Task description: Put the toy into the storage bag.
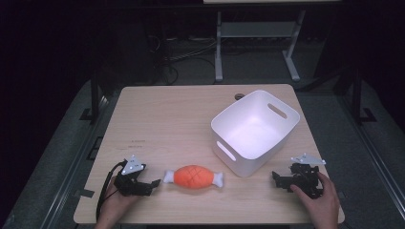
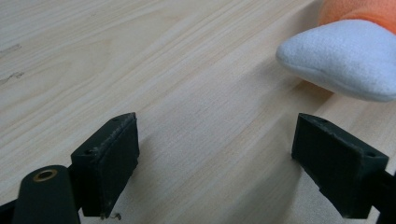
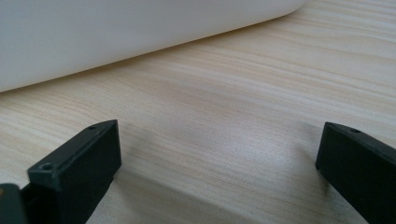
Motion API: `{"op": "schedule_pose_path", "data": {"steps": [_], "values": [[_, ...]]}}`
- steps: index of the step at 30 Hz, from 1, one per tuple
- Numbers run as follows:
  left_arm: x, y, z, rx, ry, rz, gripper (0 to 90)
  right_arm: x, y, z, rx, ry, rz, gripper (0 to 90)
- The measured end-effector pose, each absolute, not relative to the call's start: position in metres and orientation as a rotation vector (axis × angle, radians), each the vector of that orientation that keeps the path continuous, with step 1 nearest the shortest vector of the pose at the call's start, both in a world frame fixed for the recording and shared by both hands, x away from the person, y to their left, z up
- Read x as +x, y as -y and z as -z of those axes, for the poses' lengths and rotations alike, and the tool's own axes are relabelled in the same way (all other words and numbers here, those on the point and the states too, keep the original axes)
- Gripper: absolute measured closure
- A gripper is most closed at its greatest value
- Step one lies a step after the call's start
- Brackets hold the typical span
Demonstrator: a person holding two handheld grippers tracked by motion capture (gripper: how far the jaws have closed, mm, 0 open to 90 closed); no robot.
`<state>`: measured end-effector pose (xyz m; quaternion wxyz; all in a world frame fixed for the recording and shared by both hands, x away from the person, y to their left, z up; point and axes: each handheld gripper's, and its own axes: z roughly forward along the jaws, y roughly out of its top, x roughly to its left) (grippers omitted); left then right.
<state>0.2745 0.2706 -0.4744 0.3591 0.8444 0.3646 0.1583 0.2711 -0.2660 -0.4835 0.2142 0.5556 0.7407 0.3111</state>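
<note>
A pale wood-grain tabletop [image 1: 181,119] with rounded corners stands in a dark room, on grey floor [image 1: 62,143]; beyond its far edge a white metal frame [image 1: 218,47] rises among loose black cables [image 1: 181,52]. A small round grommet hole [image 1: 239,97] sits near the far edge, just behind the white plastic bin [image 1: 282,129], which occupies the right half of the tabletop, turned at an angle, with slot handles in its walls. The orange plush meat toy [image 1: 193,177] with white bone ends lies flat near the near edge, about midway along it, just left of the bin's near corner. The left gripper [image 1: 149,185] rests near the near left corner, jaws released and spread wide over bare wood, the toy's white end just ahead of them. The right gripper [image 1: 278,179] rests near the near right corner, jaws likewise released, grasping nothing, facing the bin's wall.
</note>
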Motion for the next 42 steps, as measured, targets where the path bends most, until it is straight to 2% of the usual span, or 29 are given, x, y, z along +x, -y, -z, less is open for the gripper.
{"op": "schedule_pose_path", "data": {"steps": [5,9,12,15,16,25,30,42], "values": [[0.272,-0.273,0.470,2.194,-0.942,-0.419,26.0,0.271,0.266,0.483,1.541,-2.055,-0.863,0.0],[0.268,-0.279,0.454,2.166,-0.936,-0.389,41.6,0.271,0.266,0.484,1.541,-2.055,-0.863,0.0],[0.267,-0.280,0.441,2.157,-0.908,-0.320,64.0,0.271,0.266,0.483,1.542,-2.055,-0.862,0.0],[0.267,-0.279,0.433,2.162,-0.893,-0.307,85.0,0.271,0.266,0.483,1.541,-2.055,-0.862,0.0],[0.267,-0.276,0.424,2.154,-0.860,-0.286,89.5,0.271,0.266,0.483,1.539,-2.057,-0.861,0.0],[0.272,-0.244,0.402,2.201,-0.724,-0.207,89.7,0.271,0.266,0.483,1.539,-2.057,-0.862,0.0],[0.280,-0.211,0.392,2.241,-0.624,-0.152,89.7,0.271,0.266,0.483,1.539,-2.057,-0.862,0.0],[0.290,-0.167,0.391,2.288,-0.513,-0.078,89.7,0.271,0.266,0.483,1.539,-2.057,-0.862,0.0]]}}
